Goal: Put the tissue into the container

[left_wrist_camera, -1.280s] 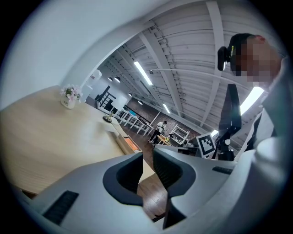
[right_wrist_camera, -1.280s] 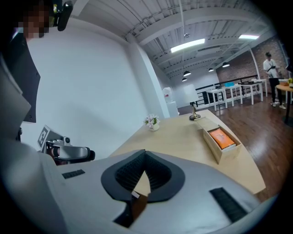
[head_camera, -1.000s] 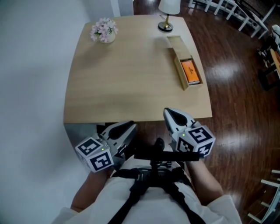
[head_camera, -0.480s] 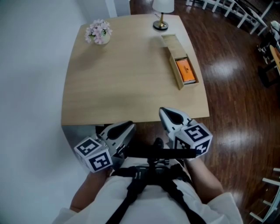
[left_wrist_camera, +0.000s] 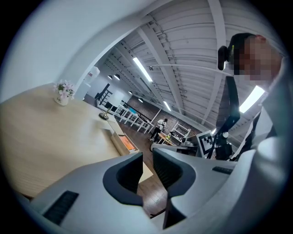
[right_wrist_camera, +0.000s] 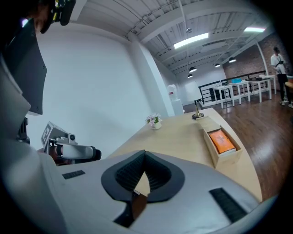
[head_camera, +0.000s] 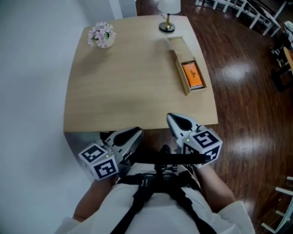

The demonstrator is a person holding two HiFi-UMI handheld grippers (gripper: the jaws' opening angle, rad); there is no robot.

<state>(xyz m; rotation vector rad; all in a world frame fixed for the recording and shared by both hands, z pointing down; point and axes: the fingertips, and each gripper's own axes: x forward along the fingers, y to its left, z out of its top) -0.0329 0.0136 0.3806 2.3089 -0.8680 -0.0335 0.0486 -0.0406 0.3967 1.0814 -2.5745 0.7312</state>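
Observation:
A long wooden container [head_camera: 179, 73] lies on the right side of the light wood table [head_camera: 123, 87]. An orange tissue pack [head_camera: 192, 75] rests inside its near end. The right gripper view shows the same container [right_wrist_camera: 215, 151] and orange pack [right_wrist_camera: 221, 139]; the left gripper view shows the container [left_wrist_camera: 116, 140] too. Both grippers hang close to the person's body, short of the table's near edge. My left gripper [head_camera: 130, 135] has a small gap between its jaws [left_wrist_camera: 147, 157] and holds nothing. My right gripper [head_camera: 176, 121] is shut and empty, its tips meeting [right_wrist_camera: 144, 155].
A small vase of pink flowers [head_camera: 101, 35] stands at the table's far left. A lamp [head_camera: 167, 9] stands at the far edge, just beyond the container. A white wall runs along the left, dark wood floor [head_camera: 247, 91] on the right.
The head camera has shifted a little, so the table sits slightly further left in view. Both grippers stay where they were, jaws unchanged.

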